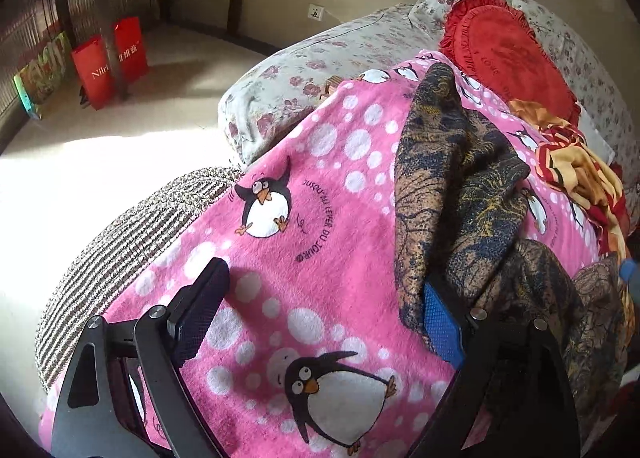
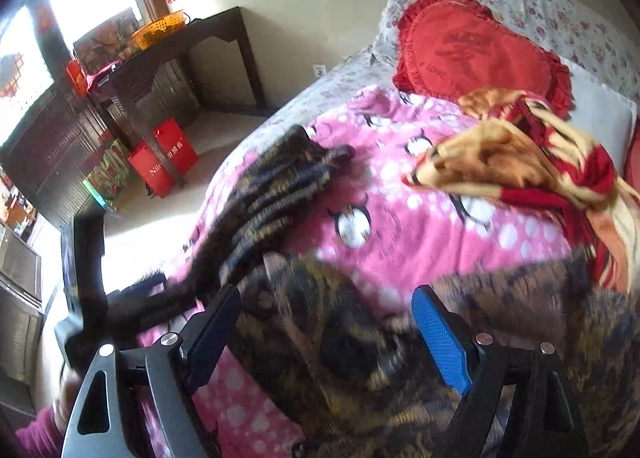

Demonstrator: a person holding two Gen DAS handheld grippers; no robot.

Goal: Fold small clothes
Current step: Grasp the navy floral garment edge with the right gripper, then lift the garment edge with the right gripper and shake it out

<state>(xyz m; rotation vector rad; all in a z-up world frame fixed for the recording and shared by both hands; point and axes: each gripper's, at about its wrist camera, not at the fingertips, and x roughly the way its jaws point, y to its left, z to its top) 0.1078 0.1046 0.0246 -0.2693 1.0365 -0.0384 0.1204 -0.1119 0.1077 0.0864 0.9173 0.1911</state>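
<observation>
A bed (image 1: 320, 46) with a floral cover is taking up most of both views, and a pink penguin blanket (image 1: 320, 186) dotted with white spots is lying spread across it, hanging over the near edge. A dark patterned garment (image 1: 460, 178) in brown, navy and gold is lying rumpled on the blanket; in the left wrist view it is running from near the pillows down to the lower right, and in the right wrist view it is filling the foreground in blur. A red heart-shaped cushion (image 2: 476, 54) with a ruffled edge is resting at the head of the bed against the floral pillows, and a crumpled red and yellow cloth (image 2: 532, 162) is lying just below it on the blanket. A dark wooden counter (image 2: 192, 42) is standing by the far wall, carrying an orange basket (image 2: 160, 28), with red gift bags (image 1: 108, 62) sitting on the floor beside its leg. The left gripper (image 1: 324, 306) is hovering over the blanket with its fingers standing wide apart, its blue-padded finger touching the garment's edge. The right gripper (image 2: 332, 322) is also holding its fingers apart, with the garment lying between them but not pinched.
</observation>
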